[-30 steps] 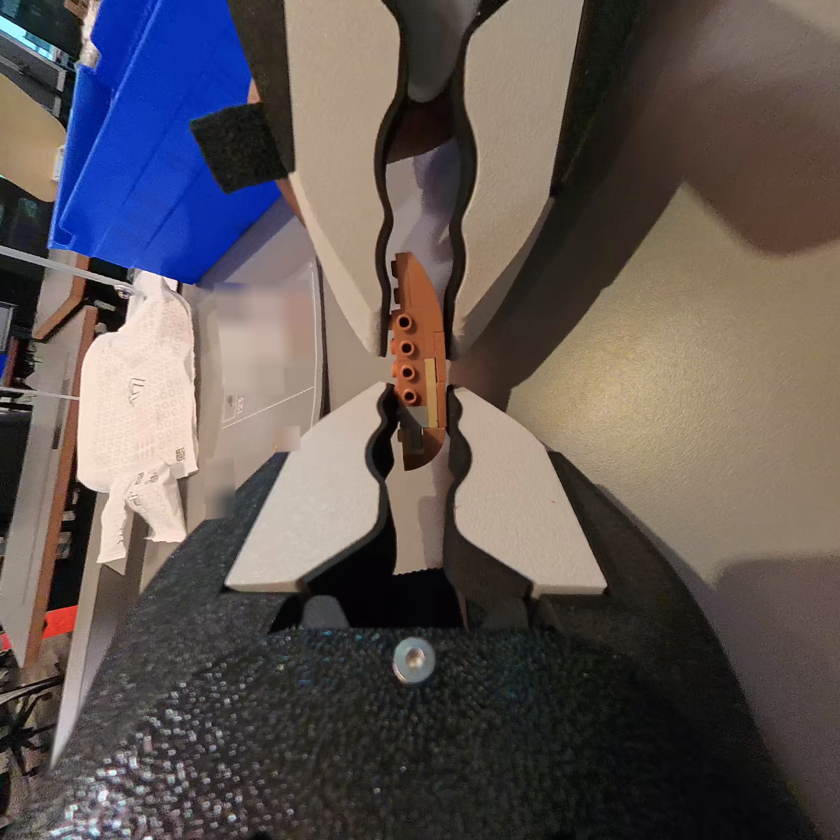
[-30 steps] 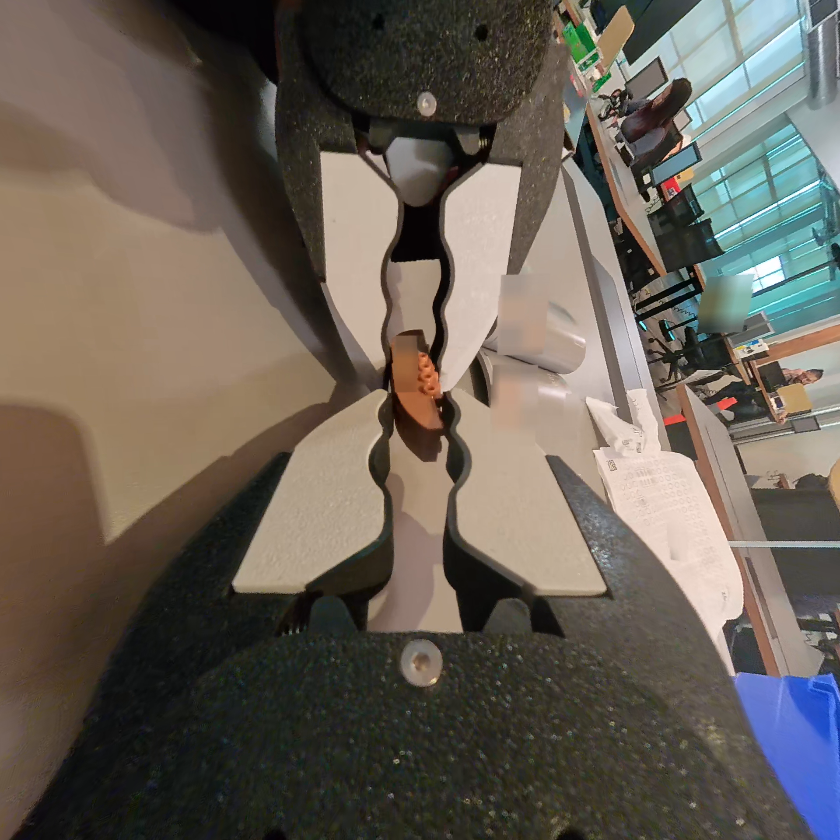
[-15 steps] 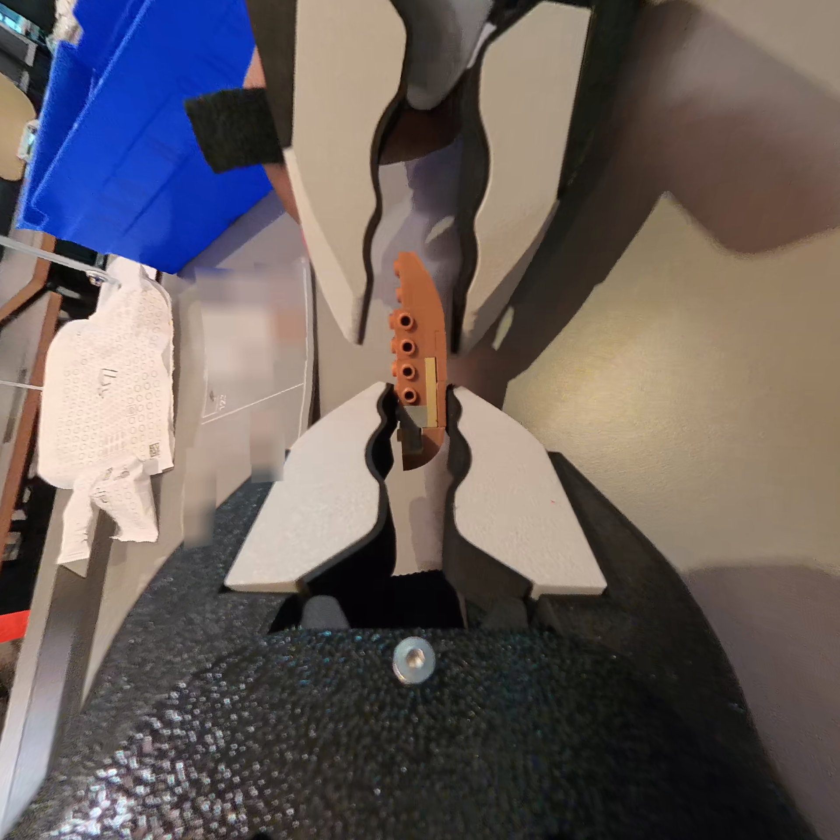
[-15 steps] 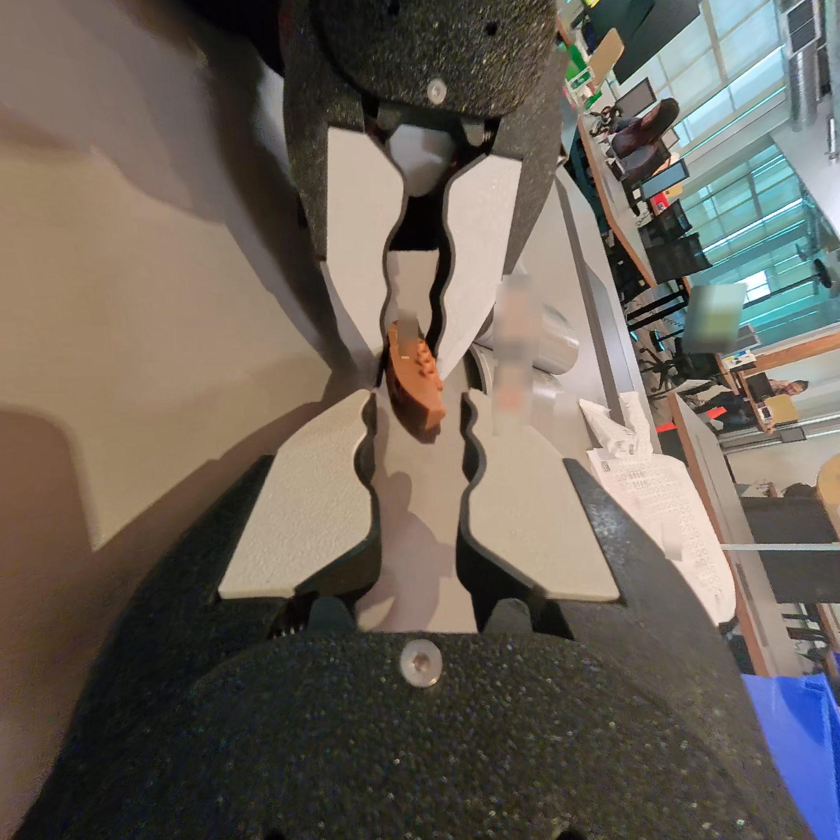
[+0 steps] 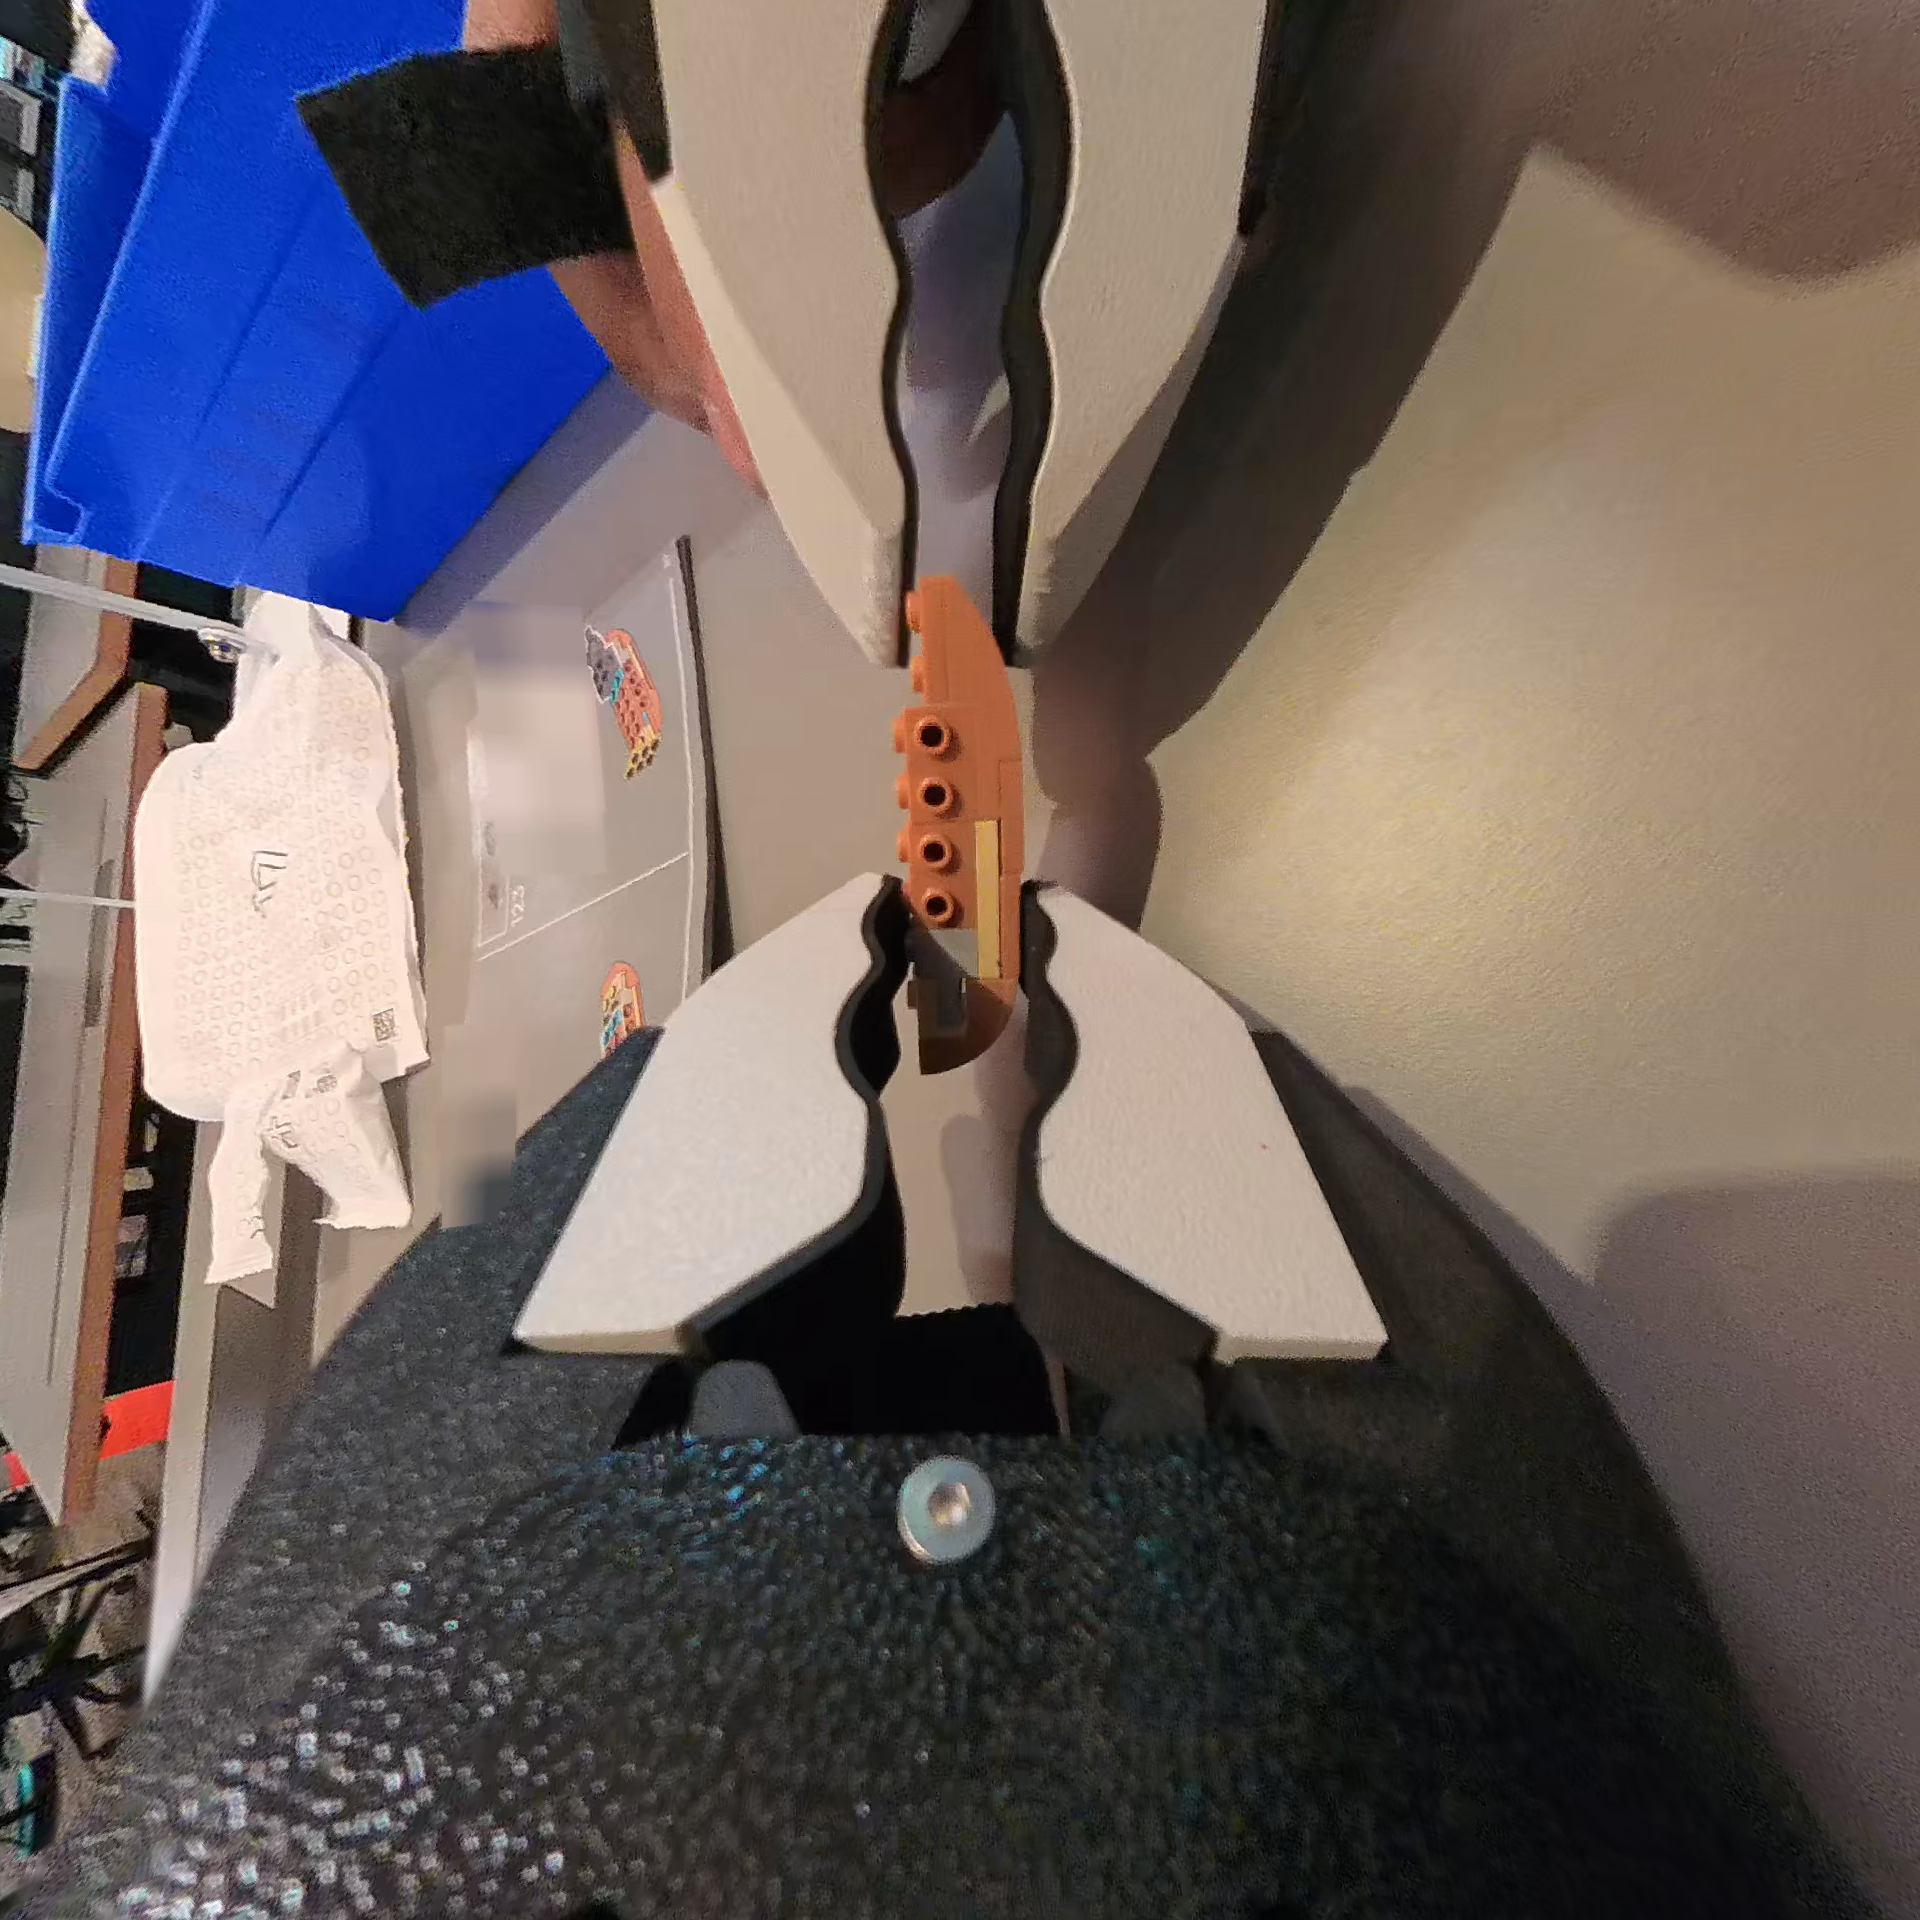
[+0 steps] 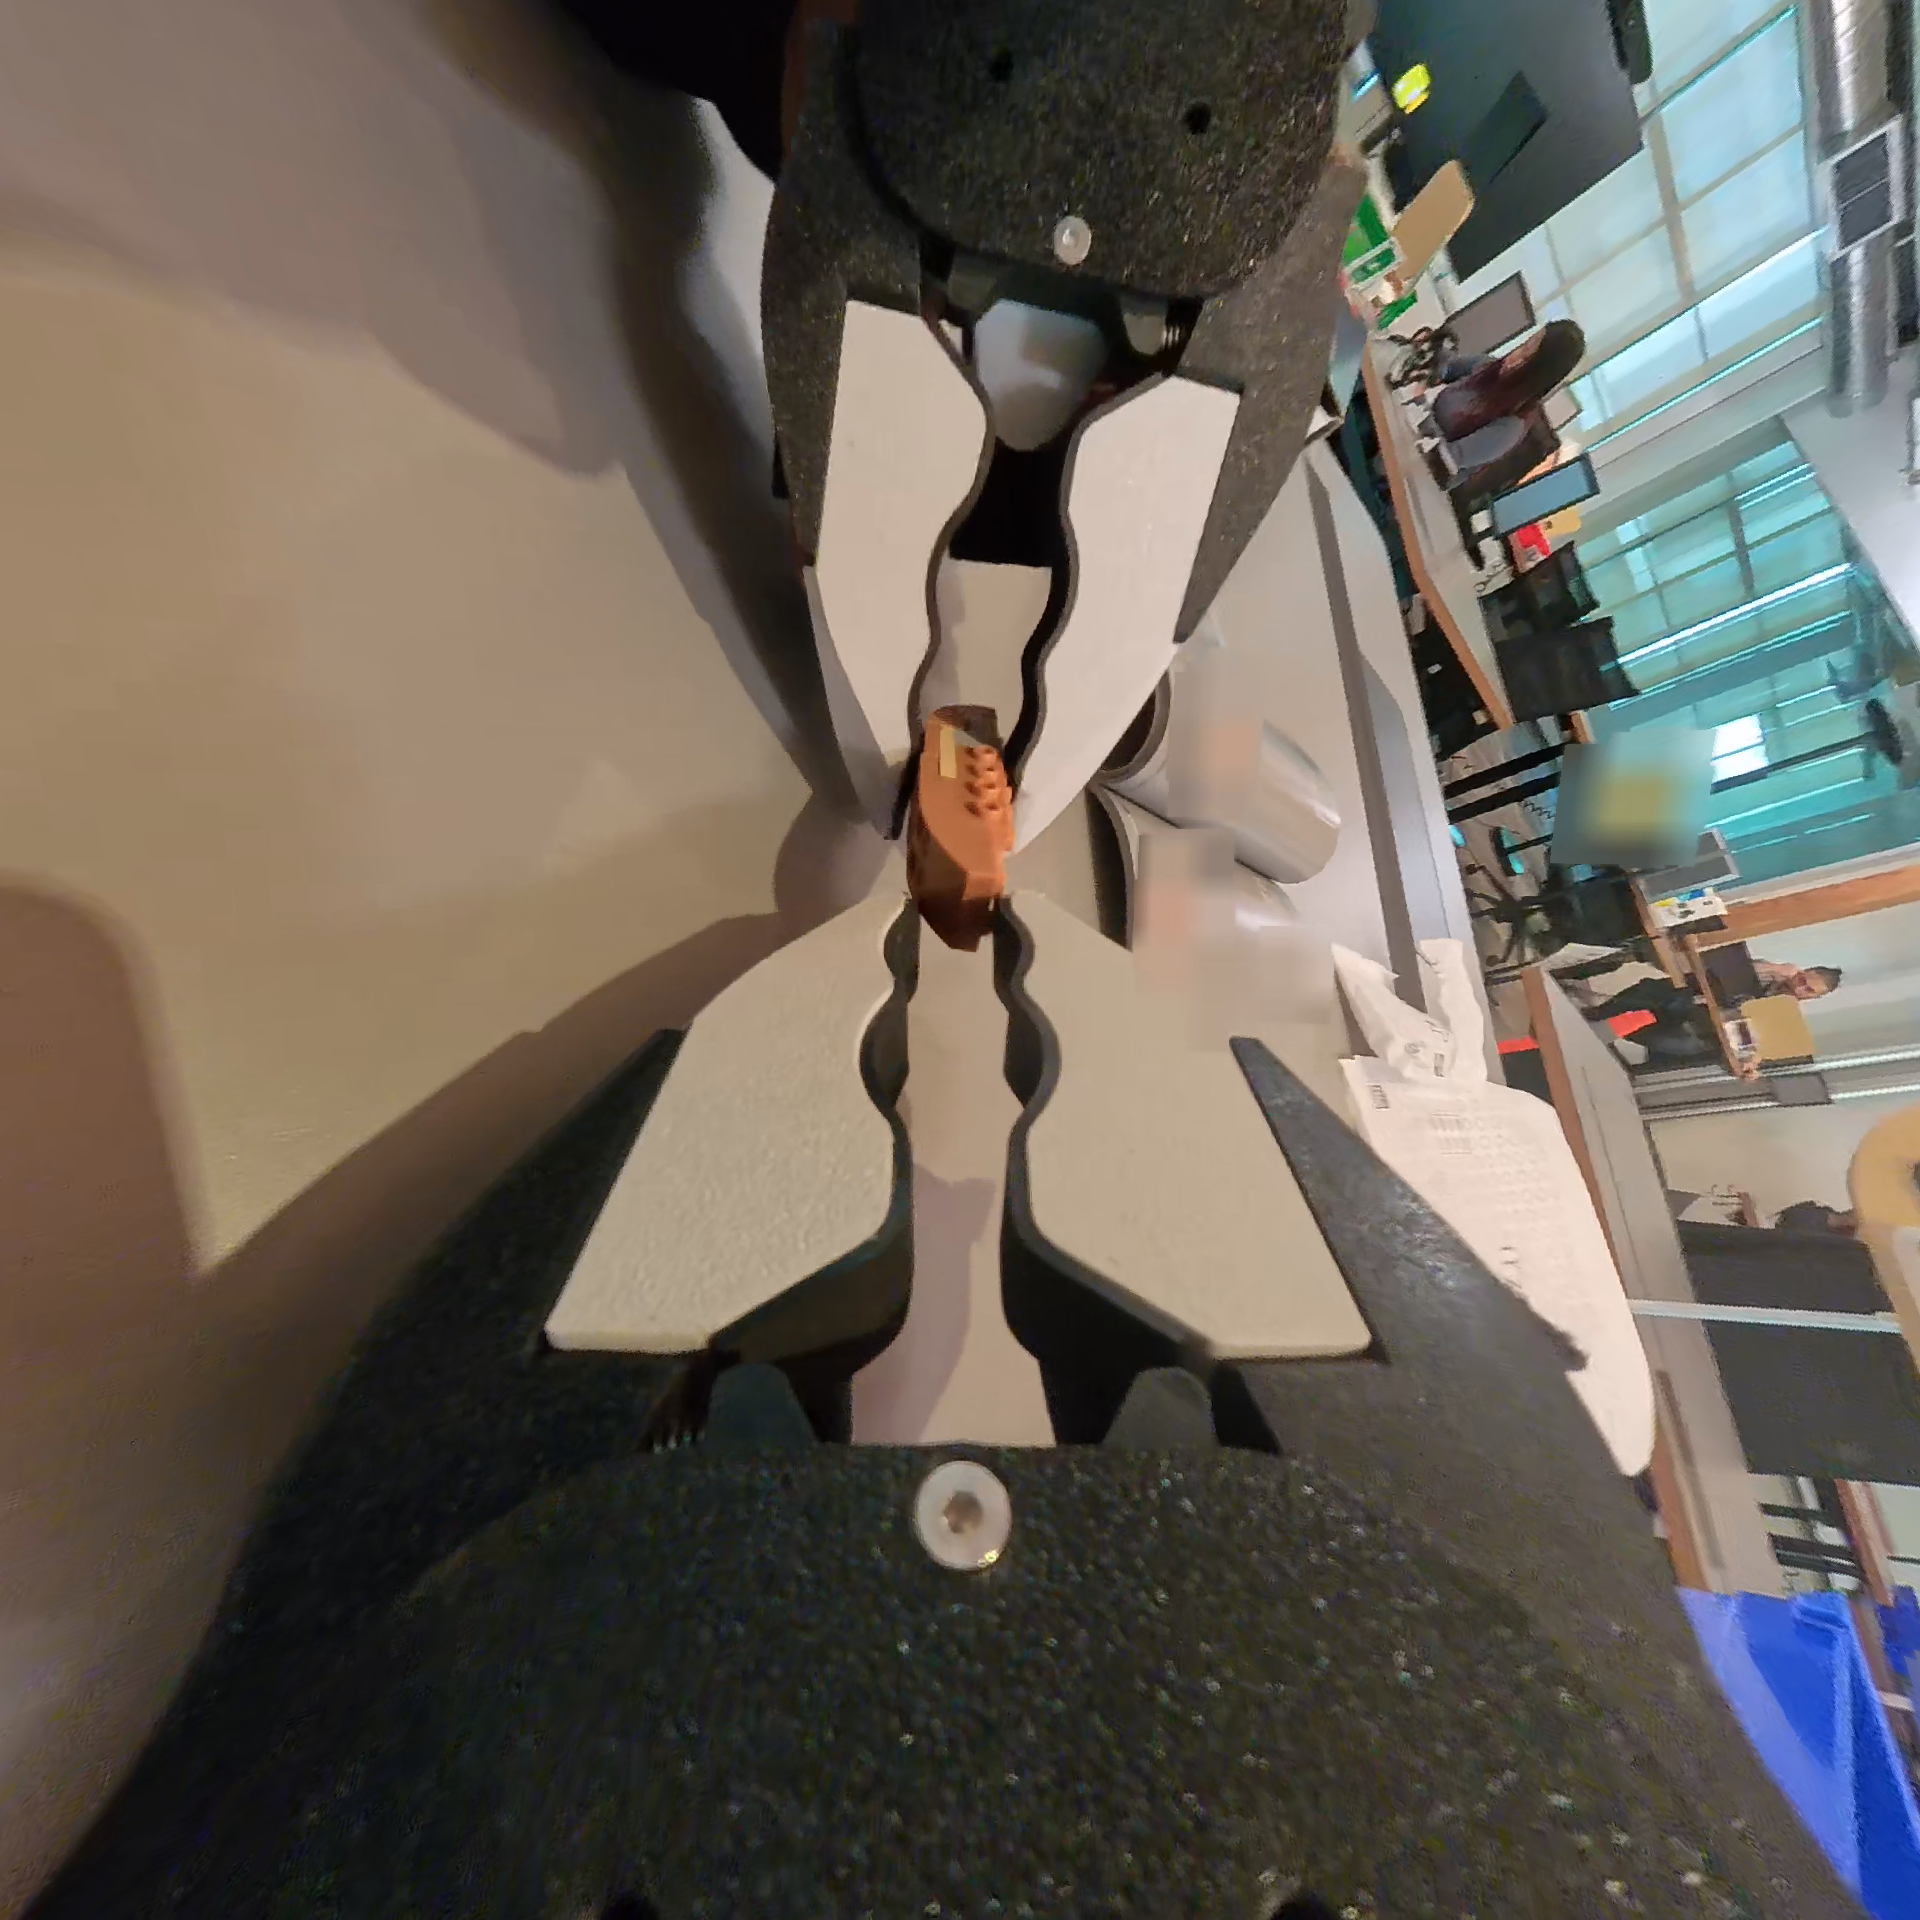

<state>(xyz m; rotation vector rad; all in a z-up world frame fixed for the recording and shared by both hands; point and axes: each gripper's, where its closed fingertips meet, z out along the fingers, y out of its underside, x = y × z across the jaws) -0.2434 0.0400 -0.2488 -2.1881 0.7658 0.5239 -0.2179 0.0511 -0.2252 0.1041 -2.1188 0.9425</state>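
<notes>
A brown brick assembly with a row of studs and a thin tan strip is held in the air between my two grippers, which face each other tip to tip. My left gripper is shut on its darker curved end. My right gripper comes from the top of the left wrist view and is shut on the narrow opposite tip. In the right wrist view the assembly runs from my right gripper to the left gripper beyond. A beige table lies behind.
A blue bin, a white plastic bag and an open instruction booklet lie to the left. The right wrist view shows the booklet, the bag, the bin's corner and people at far desks. The grippers are tip to tip, or close to it.
My right gripper opened, drew back along the assembly, and closed again on its narrow tip. My left gripper kept its hold throughout.
</notes>
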